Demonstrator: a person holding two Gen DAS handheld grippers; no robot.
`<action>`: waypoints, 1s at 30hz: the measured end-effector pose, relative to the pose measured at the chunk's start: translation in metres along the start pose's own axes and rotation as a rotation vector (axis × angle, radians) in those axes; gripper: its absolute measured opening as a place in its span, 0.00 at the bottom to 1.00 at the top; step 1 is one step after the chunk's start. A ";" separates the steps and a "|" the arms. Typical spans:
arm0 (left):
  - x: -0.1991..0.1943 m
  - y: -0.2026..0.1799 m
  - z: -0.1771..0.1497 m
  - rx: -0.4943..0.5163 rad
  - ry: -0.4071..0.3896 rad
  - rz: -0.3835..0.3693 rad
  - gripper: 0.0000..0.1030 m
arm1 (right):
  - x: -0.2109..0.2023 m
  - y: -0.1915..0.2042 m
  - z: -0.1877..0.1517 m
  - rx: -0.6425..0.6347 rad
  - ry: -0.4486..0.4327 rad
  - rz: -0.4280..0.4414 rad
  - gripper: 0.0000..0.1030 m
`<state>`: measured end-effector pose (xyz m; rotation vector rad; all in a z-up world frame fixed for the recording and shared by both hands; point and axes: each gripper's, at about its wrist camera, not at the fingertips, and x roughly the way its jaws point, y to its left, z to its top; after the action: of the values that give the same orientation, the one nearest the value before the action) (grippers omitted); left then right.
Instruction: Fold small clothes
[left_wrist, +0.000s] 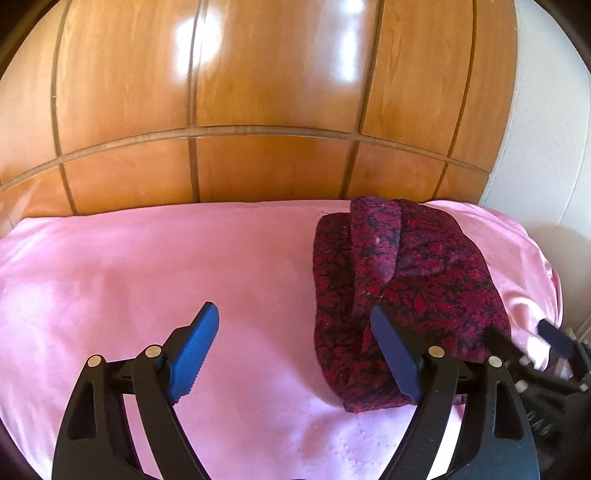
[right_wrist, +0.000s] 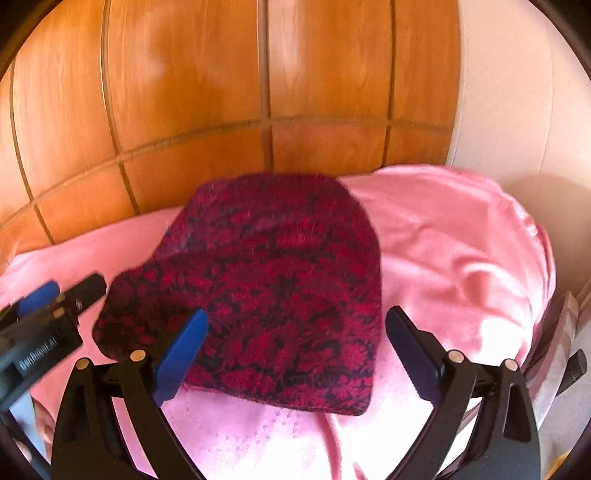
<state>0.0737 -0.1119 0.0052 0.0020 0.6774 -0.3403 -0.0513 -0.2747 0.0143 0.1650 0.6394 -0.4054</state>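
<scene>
The folded red-and-black garment (right_wrist: 273, 288) lies flat on the pink sheet (left_wrist: 129, 266), its long axis running toward the wooden panelling (left_wrist: 258, 85). Both the left hand-held gripper (left_wrist: 295, 350) and the right hand-held gripper (right_wrist: 295, 354) stand wide apart, gripping nothing.

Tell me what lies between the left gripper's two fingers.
In the left wrist view, only bare pink sheet lies between the left gripper's open fingers; the folded red patterned garment sits beside and behind its right finger.

Left gripper (left_wrist: 295, 349) and right gripper (right_wrist: 295, 349), black curved arms, blue ribbed pads (left_wrist: 195, 354), brass-coloured pivot pins (left_wrist: 152, 351), white lettering on one body
</scene>
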 end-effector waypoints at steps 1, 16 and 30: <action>-0.002 0.001 -0.001 0.001 -0.002 0.006 0.85 | -0.005 0.001 0.001 0.003 -0.014 -0.008 0.95; -0.036 0.020 -0.020 -0.013 -0.043 0.051 0.96 | -0.036 0.013 -0.013 0.037 -0.094 -0.131 0.98; -0.042 0.024 -0.030 -0.007 -0.041 0.061 0.96 | -0.038 0.020 -0.020 0.024 -0.072 -0.116 0.98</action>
<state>0.0318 -0.0729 0.0054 0.0086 0.6366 -0.2789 -0.0816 -0.2392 0.0220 0.1357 0.5755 -0.5288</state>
